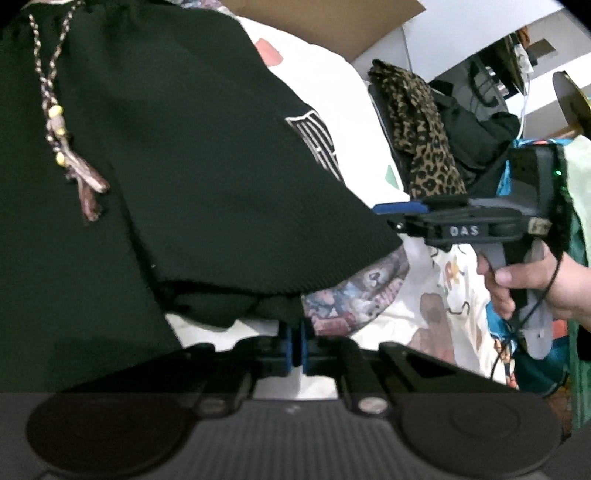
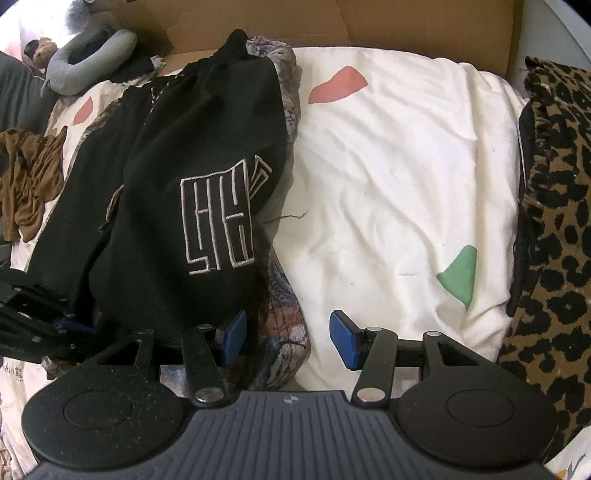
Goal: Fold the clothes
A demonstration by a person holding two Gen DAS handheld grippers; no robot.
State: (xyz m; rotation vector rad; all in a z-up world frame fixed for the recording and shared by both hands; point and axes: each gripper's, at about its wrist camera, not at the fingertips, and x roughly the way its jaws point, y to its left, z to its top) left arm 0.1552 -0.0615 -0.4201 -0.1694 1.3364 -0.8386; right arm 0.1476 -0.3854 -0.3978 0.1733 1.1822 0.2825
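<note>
A black knit garment (image 1: 184, 166) with a braided drawstring (image 1: 55, 122) and a white embroidered logo (image 2: 221, 221) lies lengthwise on the bed. My left gripper (image 1: 297, 343) is shut, its blue pads pinching the garment's near hem. It also shows at the left edge of the right wrist view, left gripper (image 2: 62, 325). My right gripper (image 2: 290, 336) stands open at the garment's other near corner. Its left pad (image 2: 236, 332) sits against the black fabric and its right pad (image 2: 343, 339) is over the sheet. A hand (image 1: 524, 280) holds the right gripper (image 1: 391, 216).
A printed patterned cloth (image 2: 284, 354) lies under the black garment. The white bedsheet (image 2: 388, 184) with coloured shapes spreads to the right. A leopard-print garment (image 2: 554, 221) lies along the right edge, a brown garment (image 2: 26, 184) at the left, and cardboard (image 2: 332, 22) behind.
</note>
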